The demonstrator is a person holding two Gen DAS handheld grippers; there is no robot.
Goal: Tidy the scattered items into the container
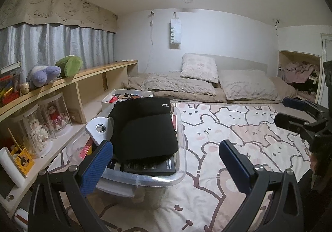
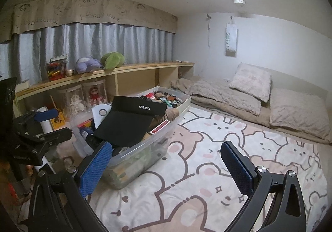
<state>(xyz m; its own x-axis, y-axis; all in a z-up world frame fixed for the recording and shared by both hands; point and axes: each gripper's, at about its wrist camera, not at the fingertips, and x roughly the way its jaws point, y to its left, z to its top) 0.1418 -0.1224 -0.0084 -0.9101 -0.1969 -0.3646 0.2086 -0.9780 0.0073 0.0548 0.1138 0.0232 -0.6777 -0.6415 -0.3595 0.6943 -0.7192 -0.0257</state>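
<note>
On the far left we see the long pale wooden shelf point(image 2: 116, 72) under the curtain, plush toys on top and clear cylinders with dolls in its bays — none of that looks like ours to move. Just to its right stands the clear plastic storage bin point(image 1: 176, 178) on the cartoon-bear print blanket point(image 2: 207, 169), and it is already heaped: a white tape dispenser point(image 1: 99, 128) leans at its left edge, a red card box point(image 2: 160, 126) sits by the far rim, and a black fabric pouch with a small white label point(image 1: 143, 126) lies folded over the top of the pile, probably set there last because it is flat and soft enough to cap the rest. Behind the bin is a shallow white tray of small odds and ends point(image 2: 184, 105); what exactly fills it is hard for us to tell at this size.

Our left gripper point(image 1: 166, 161) hangs over the bin's near rim with its blue pads spread wide and nothing between them. Our right gripper point(image 2: 166, 163) is the same — wide apart, empty, poised over bare blanket beside the bin. To the right, the blanket shows no loose items, so we judge the tidying nearly or wholly finished.
</note>
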